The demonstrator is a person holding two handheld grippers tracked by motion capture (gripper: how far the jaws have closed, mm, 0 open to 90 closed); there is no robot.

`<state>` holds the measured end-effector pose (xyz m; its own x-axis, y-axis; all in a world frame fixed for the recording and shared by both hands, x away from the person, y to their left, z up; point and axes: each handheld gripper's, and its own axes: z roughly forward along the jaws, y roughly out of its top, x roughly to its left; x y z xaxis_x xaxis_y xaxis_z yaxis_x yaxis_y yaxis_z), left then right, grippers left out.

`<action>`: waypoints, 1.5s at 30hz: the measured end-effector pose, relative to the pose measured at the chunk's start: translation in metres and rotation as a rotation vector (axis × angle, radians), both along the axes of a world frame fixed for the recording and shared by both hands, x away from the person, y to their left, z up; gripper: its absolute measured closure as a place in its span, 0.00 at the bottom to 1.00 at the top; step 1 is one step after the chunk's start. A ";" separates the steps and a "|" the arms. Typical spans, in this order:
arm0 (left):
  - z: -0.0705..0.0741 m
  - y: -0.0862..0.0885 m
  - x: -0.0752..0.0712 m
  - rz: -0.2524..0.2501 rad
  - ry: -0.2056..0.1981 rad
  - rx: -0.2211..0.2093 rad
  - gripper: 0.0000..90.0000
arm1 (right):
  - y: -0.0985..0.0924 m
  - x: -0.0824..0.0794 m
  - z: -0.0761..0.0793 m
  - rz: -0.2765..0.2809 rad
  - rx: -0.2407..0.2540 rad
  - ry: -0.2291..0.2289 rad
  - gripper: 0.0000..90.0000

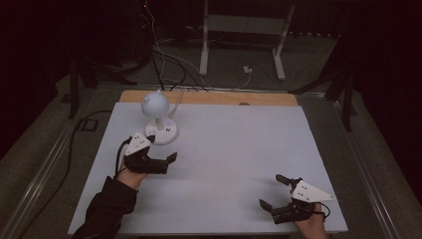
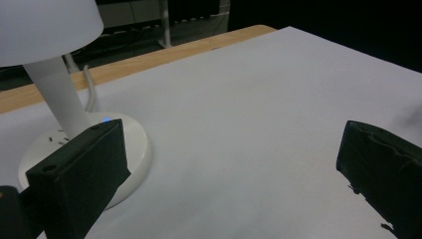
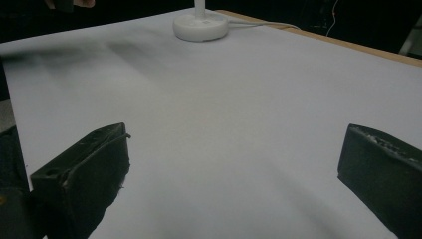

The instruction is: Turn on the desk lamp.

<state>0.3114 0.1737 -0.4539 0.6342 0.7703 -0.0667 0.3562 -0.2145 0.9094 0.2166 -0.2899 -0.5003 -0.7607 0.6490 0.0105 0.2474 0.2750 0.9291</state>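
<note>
At the far left of the table (image 1: 224, 164), which is covered by a pale grey sheet over a wooden top, stands a small white desk lamp (image 1: 158, 118) with a rounded dome shade, a slim stem and a round flat base; its white cord trails off the back edge, which likely explains why it sits so close to that edge; a tiny blue light glows on the base in the left gripper view. Just in front of the base hovers the left gripper (image 1: 166, 152), held by a hand in a dark sleeve; its black fingers (image 2: 79, 169) stand wide apart with nothing between them, one of them overlapping the rim of the lamp base (image 2: 137, 149) in that view, though whether it touches cannot be told; the pose suggests an approach toward the base, perhaps to its switch or to grip the stem. The middle of the sheet is bare. Well apart, near the front right corner, the right gripper (image 1: 271, 191) rests low over the table; its fingers (image 3: 84, 169) are also spread open and empty, pointing back toward the distant lamp, seemingly waiting its turn.
</note>
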 end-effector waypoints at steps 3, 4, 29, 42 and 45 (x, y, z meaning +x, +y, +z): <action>-0.002 -0.001 0.005 0.024 0.003 -0.013 0.00 | 0.000 0.000 0.000 -0.001 0.002 0.002 0.00; -0.003 -0.002 0.007 0.025 0.010 -0.015 0.00 | 0.000 0.000 0.000 0.000 0.001 0.000 0.00; -0.019 -0.009 0.044 0.230 0.074 0.007 0.00 | -0.001 0.001 -0.001 -0.002 0.000 0.013 0.00; -0.027 -0.020 0.055 0.325 0.077 0.056 0.22 | -0.001 0.001 -0.002 -0.002 0.006 0.017 0.00; -0.028 -0.020 0.056 0.344 0.072 0.069 0.33 | -0.001 0.001 -0.002 0.000 0.003 0.019 0.00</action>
